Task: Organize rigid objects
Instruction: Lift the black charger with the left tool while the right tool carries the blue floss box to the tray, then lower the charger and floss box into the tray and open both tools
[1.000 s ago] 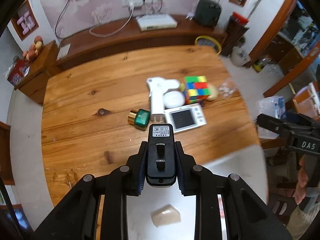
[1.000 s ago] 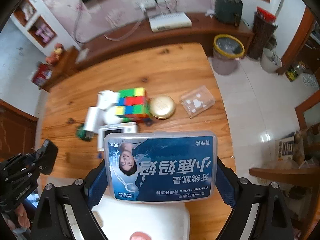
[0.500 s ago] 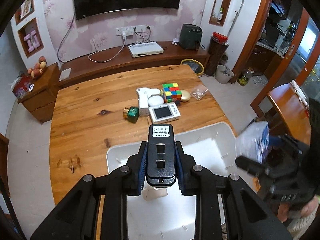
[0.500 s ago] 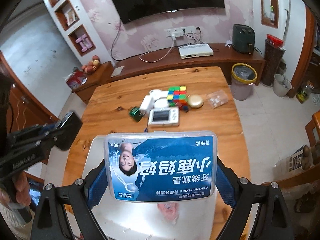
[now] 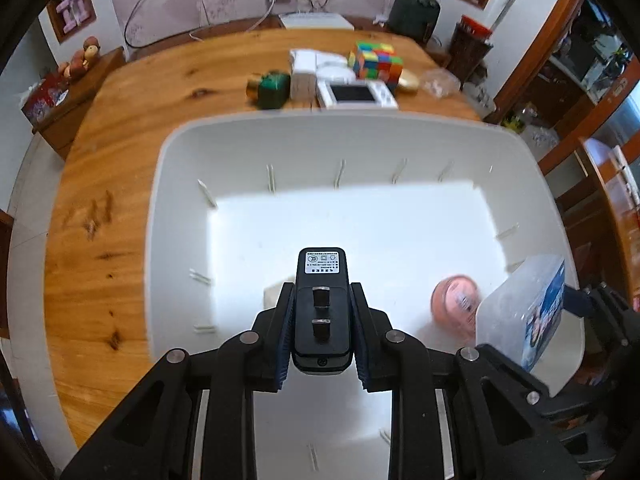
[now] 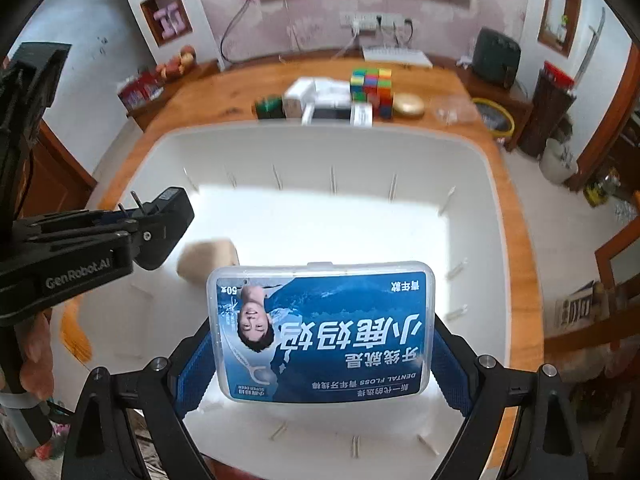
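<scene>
Over a white plastic bin (image 5: 168, 200) on a wooden table (image 5: 120, 128), the left gripper (image 5: 322, 320) is pinching a black plug-in power adapter (image 5: 321, 312), its fingers pressed against the adapter's two long sides. The adapter is a slim black block with a silver label at its far end and two metal prongs facing the camera; its long axis is running straight ahead along the fingers, label end pointing down toward the bin floor. The right gripper (image 6: 324, 332) is clamping a clear box of dental floss picks (image 6: 320, 332) by its short ends, the blue label reading upside down and the long axis lying crosswise between the fingers. A second ago both grippers were looking out over the bare tabletop; now both are hanging inside the bin's rim, above a beige lump (image 6: 208, 258) and a pink round item (image 5: 456, 300) on its floor. Beyond the bin, a colour cube (image 5: 378, 60), a white handheld device (image 5: 358, 94) and a green bottle (image 5: 272, 88) are waiting.
</scene>
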A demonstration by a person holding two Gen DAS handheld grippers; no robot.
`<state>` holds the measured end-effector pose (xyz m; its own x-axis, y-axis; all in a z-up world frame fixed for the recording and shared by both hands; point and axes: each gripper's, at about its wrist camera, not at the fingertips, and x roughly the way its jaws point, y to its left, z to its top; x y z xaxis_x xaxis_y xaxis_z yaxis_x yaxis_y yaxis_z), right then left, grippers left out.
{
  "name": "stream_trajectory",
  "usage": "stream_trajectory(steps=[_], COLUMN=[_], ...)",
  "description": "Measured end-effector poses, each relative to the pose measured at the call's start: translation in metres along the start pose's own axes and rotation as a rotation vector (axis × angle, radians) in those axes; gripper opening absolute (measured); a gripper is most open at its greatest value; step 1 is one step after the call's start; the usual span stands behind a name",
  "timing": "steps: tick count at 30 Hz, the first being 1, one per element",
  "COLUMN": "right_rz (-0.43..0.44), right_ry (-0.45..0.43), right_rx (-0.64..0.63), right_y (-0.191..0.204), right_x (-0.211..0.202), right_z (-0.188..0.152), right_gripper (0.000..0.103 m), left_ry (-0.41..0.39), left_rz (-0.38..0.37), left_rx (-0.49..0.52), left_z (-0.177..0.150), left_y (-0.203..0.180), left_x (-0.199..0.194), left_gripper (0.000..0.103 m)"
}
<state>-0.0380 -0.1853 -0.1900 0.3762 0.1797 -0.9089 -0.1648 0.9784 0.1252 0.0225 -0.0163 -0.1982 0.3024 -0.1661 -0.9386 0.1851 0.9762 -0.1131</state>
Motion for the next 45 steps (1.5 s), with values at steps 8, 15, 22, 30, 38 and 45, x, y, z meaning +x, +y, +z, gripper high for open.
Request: stream_trajectory(steps=[8,15,22,30,38,45], right_rz=[-0.011,-0.058,-0.083,-0.089,-0.111,-0.098], right_ry=[0.041,0.069,0.09,0.121,0.095,0.076], right_rx=[0.034,0.003,-0.02,-0.018,-0.049,-0.039], right_y=[-0.007,-0.002,0.002,0.003,0.01,0.009], right_x=[0.019,0.03,0.035,0.041,0.037,0.033], right_z=[-0.006,-0.007,-0.009,-0.01,-0.014,-0.012], right_gripper=[0.092,0.093,0.093,0.093,0.094,0.094], left_ry=[0.021,0.02,0.032,0.039,0.069,0.085], left_rz=[0.033,0.051,0.05,0.049,0.013,0.01], left_rx=[0.052,0.066,0.044,0.028,0.007,-0.02], left_z=[-0.012,-0.015,-0.014,-0.013,-0.013,-0.013], left_y=[-0.018,-0.021,-0.017,-0.016,-0.015,-0.012], left_x=[0.016,0.019,0.023,0.025,0.027,0.027], left_gripper=[0.027,0.027,0.027,0.027,0.05,0.073])
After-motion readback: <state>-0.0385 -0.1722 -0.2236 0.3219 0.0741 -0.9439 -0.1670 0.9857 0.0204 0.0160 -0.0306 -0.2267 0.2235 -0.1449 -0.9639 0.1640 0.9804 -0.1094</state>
